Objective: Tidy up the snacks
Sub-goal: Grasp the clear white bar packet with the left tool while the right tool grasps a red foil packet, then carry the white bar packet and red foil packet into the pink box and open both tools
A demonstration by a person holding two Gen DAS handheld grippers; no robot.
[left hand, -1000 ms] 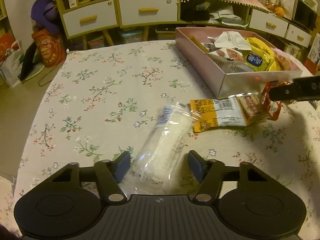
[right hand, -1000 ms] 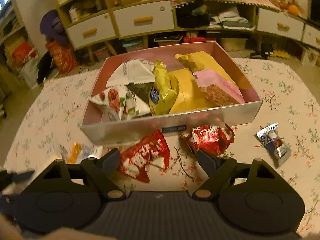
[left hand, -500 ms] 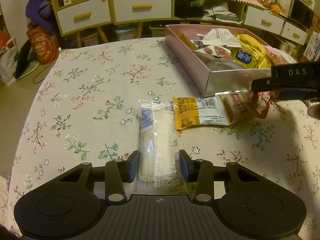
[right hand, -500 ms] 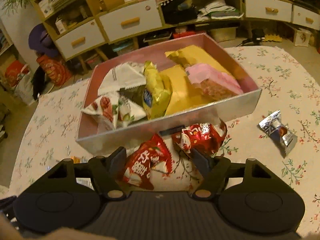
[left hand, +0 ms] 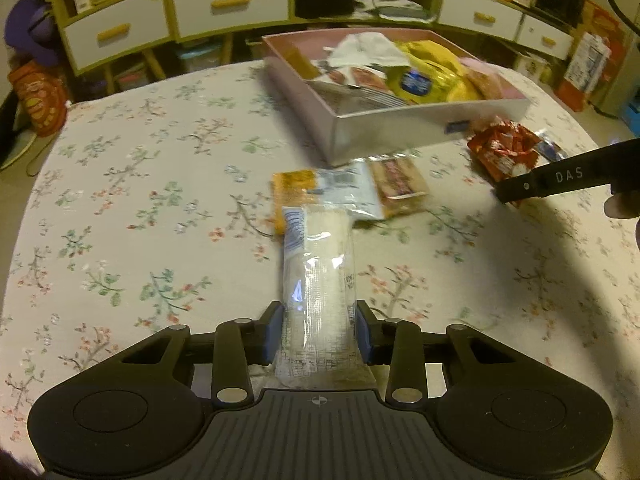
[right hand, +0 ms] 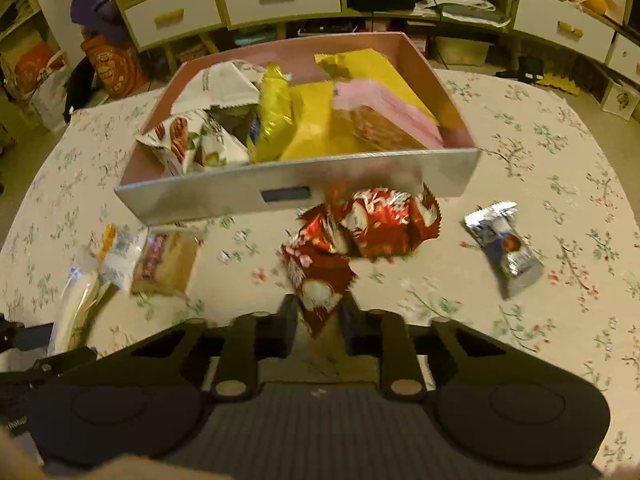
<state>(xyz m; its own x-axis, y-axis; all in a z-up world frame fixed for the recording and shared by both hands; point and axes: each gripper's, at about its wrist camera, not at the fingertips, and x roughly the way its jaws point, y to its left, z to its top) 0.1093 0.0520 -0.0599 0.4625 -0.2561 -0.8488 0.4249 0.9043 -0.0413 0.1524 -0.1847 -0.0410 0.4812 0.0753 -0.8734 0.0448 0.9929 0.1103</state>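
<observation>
Your left tongs (left hand: pixel 319 330) are closing on the clear white packet (left hand: pixel 318 280), its long axis pointing away toward the box (left hand: pixel 400 128). Your right tongs (right hand: pixel 319 320) pinch the red packet (right hand: pixel 316 276) (one corner only), which points away too.

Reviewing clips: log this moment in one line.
left gripper: closing on clear-wrapped white snack | right gripper: shut on red foil packet

White letters "DAS" stand on the black bar of the right gripper (left hand: pixel 568 178) in the left wrist view; print on the snack wrappers is too blurred to read
</observation>
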